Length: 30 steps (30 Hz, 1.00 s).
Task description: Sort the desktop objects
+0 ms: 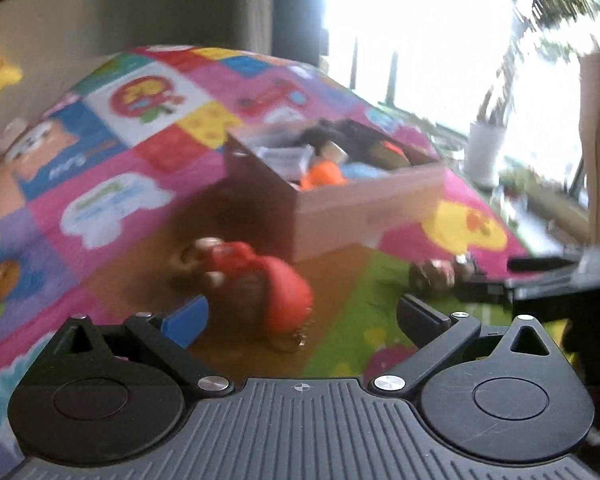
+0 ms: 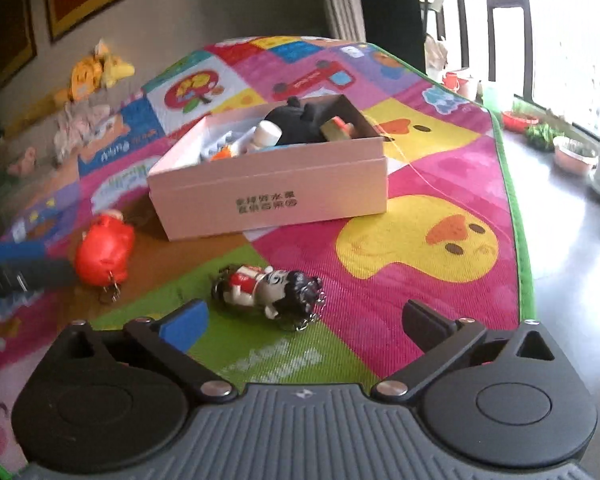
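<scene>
Still unsorted, two keychain toys lay on the cartoon play mat (image 2: 420,184) in front of the pink cardboard box (image 2: 276,196): a black-haired figure keychain (image 2: 270,286) on the green patch, just ahead of the right gripper (image 2: 304,322), and a red plush figure keychain (image 2: 104,254) further left on the brown patch, right before the left gripper (image 1: 302,318). Box already held several things, incl. a black plush (image 2: 296,122), an orange item and a white cylinder. Right gripper's jaws stood wide apart, nothing between them, pads clear of the black-haired figure. Left gripper's jaws also spread wide and empty; that view is motion-blurred, so exact gap to the red toy is hard to judge. Step in hand looks like the approach for a pick. Next move likely calls for lowering the right jaws to straddle the figure's body, closing, then carrying it over the box wall. Loose chain could snag.
</scene>
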Available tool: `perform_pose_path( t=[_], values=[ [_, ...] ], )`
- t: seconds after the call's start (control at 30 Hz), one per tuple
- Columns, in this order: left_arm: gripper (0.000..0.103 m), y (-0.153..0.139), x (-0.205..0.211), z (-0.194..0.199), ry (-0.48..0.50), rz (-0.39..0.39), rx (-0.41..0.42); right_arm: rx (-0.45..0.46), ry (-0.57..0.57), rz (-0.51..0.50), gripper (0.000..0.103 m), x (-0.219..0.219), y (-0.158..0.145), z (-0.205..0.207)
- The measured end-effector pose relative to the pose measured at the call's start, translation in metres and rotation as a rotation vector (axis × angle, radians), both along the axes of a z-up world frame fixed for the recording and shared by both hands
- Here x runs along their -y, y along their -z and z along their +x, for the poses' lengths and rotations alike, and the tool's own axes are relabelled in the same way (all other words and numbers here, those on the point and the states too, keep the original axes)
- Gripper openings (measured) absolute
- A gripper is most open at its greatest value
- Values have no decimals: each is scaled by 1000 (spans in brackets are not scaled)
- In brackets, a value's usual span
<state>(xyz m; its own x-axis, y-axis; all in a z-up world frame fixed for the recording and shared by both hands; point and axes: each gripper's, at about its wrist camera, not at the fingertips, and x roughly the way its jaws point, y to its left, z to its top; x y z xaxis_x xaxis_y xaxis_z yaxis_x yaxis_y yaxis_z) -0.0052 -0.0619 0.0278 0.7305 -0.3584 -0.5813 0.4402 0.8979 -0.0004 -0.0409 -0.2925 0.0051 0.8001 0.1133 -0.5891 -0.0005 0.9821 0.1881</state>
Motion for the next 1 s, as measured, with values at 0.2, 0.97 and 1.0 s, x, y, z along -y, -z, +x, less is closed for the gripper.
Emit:
perform_pose_path(
  t=[0.2,0.97,1.0],
  values=[
    [103,15,16,19,-63,93,6,-36,4,-1,103,-3,4,7],
    [103,4,-58,50,-158,-69,-40,-43,9,-22,103,-4,6,8],
    [103,4,-53,53,-148,-60,-35,-43,9,-23,103,-4,5,8]
  ],
)
